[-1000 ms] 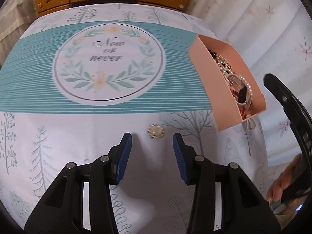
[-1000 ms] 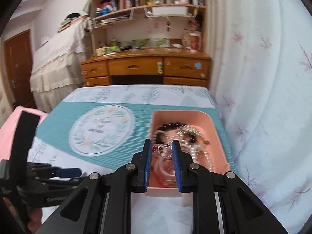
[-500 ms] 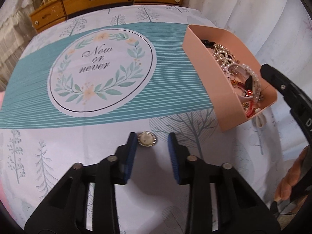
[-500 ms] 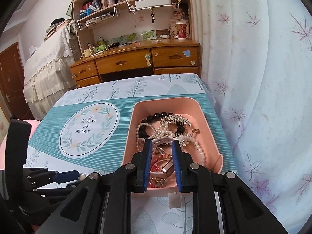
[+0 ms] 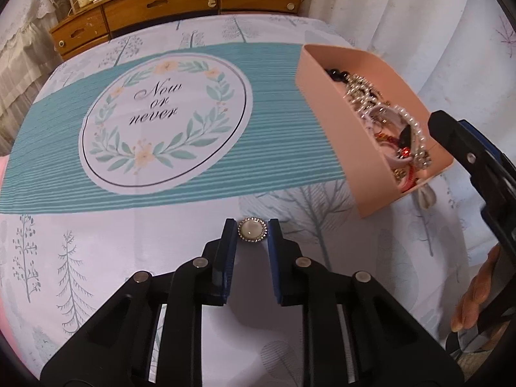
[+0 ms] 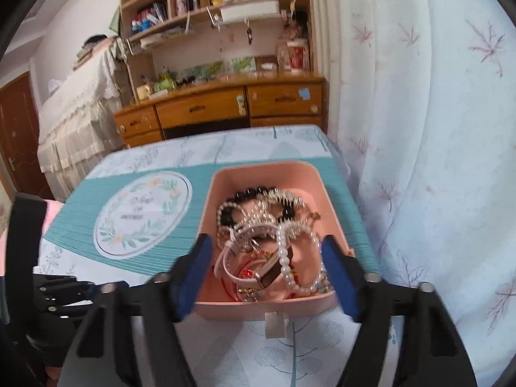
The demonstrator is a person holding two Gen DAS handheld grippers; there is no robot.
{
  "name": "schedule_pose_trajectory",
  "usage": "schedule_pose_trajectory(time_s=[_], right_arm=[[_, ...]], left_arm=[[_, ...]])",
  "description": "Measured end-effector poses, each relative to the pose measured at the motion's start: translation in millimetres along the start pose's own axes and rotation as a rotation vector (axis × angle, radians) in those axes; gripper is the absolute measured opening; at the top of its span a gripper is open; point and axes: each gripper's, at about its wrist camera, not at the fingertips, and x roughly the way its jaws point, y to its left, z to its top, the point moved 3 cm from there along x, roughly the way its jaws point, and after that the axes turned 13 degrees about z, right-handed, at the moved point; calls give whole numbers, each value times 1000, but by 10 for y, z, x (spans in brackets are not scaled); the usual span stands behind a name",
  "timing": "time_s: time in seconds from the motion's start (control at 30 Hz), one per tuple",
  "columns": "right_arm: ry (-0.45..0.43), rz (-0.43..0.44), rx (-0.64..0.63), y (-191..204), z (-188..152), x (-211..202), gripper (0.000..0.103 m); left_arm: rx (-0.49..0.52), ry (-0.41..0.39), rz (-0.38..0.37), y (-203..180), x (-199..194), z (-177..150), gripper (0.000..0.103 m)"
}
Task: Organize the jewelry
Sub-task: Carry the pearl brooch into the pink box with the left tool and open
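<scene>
A round pearl brooch point(image 5: 252, 229) with a sparkly rim lies on the tree-print tablecloth point(image 5: 96, 242). My left gripper point(image 5: 251, 224) is closing on it, its blue pads point(image 5: 229, 242) against the rim on both sides. To the right stands the pink box point(image 5: 335, 135), full of bracelets and beads. My right gripper point(image 6: 266, 242) hovers over the near end of that pink box point(image 6: 264, 306). Its jaws are opening wide and grip nothing. A pearl bracelet point(image 6: 290, 258) and a pink watch point(image 6: 245, 267) lie below them.
A wooden desk with drawers point(image 6: 225, 106) stands beyond the table's far edge. A white curtain point(image 6: 435, 129) hangs close along the right side. A hand point(image 5: 474, 293) holds the right gripper at the right edge of the left wrist view.
The left gripper moved up to the brooch and its jaws narrowed onto it. The right gripper let a small ring fall into the box and spread its jaws wide.
</scene>
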Motion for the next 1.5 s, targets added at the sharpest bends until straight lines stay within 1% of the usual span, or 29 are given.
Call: schedule_pose_trajectory(time_s=[0.17, 0.23, 0.33, 0.47, 0.5, 0.57, 0.63, 0.77, 0.87, 0.97, 1.03, 1.17, 1.33, 1.37, 1.4, 1.47, 1.5], right_arm=[[-30, 11, -14, 45, 27, -120, 74], [-35, 38, 11, 25, 51, -171, 74], [-39, 108, 72, -28, 102, -244, 74], [-42, 207, 166, -119, 184, -340, 74], [-42, 219, 184, -143, 211, -361, 74], [-46, 272, 254, -237, 238, -411, 74], [-51, 300, 311, -337, 261, -466, 74], [-54, 358, 402, -502, 256, -542, 74], [-48, 363, 444, -592, 237, -555, 74], [-48, 365, 485, -672, 211, -547, 74], [-46, 364, 495, -707, 211, -536, 74], [-40, 363, 504, -731, 188, -531, 74], [-35, 365, 509, -728, 175, -492, 74], [-34, 366, 509, -724, 165, -494, 74], [-31, 364, 508, -724, 158, -489, 74], [-30, 365, 509, -719, 147, -488, 74], [-34, 364, 510, -706, 160, -493, 74]], left_arm=[[-4, -56, -27, -19, -226, 131, 16], [-6, -72, -62, -27, -349, 244, 16], [-13, -86, -115, -53, -515, 462, 16], [-2, -107, -162, -144, -690, 755, 16], [0, -109, -171, -172, -717, 808, 16], [9, -112, -188, -250, -764, 916, 16], [21, -118, -195, -349, -787, 1014, 16], [33, -92, -227, -523, -725, 1143, 16], [39, -42, -254, -657, -569, 1199, 16], [42, -22, -251, -745, -419, 1197, 16], [43, -8, -243, -791, -318, 1194, 16], [38, 49, -260, -846, -136, 1183, 17], [29, 60, -241, -830, -60, 1192, 18], [32, 57, -239, -831, -68, 1193, 22], [31, 54, -237, -823, -77, 1193, 31], [19, 39, -221, -791, -110, 1194, 42], [14, 32, -218, -768, -140, 1199, 43]])
